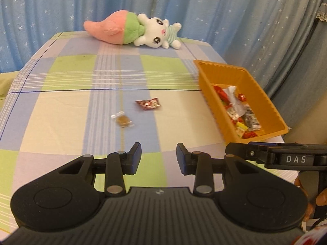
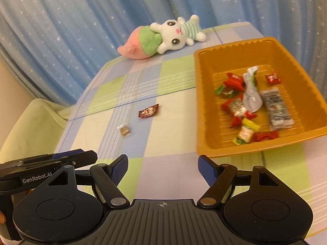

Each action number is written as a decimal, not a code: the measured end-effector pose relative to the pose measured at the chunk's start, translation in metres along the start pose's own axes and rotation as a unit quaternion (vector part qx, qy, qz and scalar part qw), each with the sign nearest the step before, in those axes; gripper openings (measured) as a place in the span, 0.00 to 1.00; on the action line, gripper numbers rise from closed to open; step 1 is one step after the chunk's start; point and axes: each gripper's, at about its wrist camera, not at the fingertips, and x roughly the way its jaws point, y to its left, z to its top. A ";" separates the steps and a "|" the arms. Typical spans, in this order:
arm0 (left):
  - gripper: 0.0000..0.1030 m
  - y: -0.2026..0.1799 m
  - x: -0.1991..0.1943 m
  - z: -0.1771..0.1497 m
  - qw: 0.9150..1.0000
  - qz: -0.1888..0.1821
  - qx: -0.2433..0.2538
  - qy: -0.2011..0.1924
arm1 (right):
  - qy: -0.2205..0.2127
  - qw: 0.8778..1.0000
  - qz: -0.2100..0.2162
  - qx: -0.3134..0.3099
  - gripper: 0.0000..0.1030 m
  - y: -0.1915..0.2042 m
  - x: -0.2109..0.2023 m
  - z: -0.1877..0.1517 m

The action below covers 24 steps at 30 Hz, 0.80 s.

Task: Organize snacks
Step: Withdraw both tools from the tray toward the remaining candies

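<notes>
Left wrist: plush rabbit [image 1: 152,31] beyond wrappers.

Blue star-print curtain [image 1: 184,4] behind — plaid cloth [image 1: 71,94] over table; plush rabbit [image 1: 157,32] at far edge.

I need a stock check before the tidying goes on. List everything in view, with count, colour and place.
Bin: one, orange, right side of the table.
Snacks in the bin: about ten, mostly red, some silver and yellow, loose on its floor.
Red packet: one, dark red, on the cloth left of the bin.
Brown sweet: one, clear wrapper, on the cloth, nearer than the red packet.
Plush toy: one, white, green and pink, lying at the far edge.
Tablecloth: one, checked blue, green and cream.
Curtain: blue with white stars, behind the table.
Left hand-held gripper: black, blue pads, open, empty.
Right hand-held gripper: black, blue pads, open wider, empty.
</notes>
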 end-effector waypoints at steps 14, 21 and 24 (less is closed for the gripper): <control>0.33 0.053 0.035 0.010 0.999 0.004 0.020 0.031 | 0.012 1.000 -0.017 0.014 0.73 0.030 0.050 0.001; 0.39 0.064 0.056 0.014 0.998 0.009 0.042 0.038 | 0.016 0.999 -0.036 0.019 0.73 0.033 0.068 0.004; 0.39 0.067 0.065 0.016 0.998 0.009 0.052 0.042 | 0.017 0.999 -0.043 0.018 0.73 0.033 0.075 0.007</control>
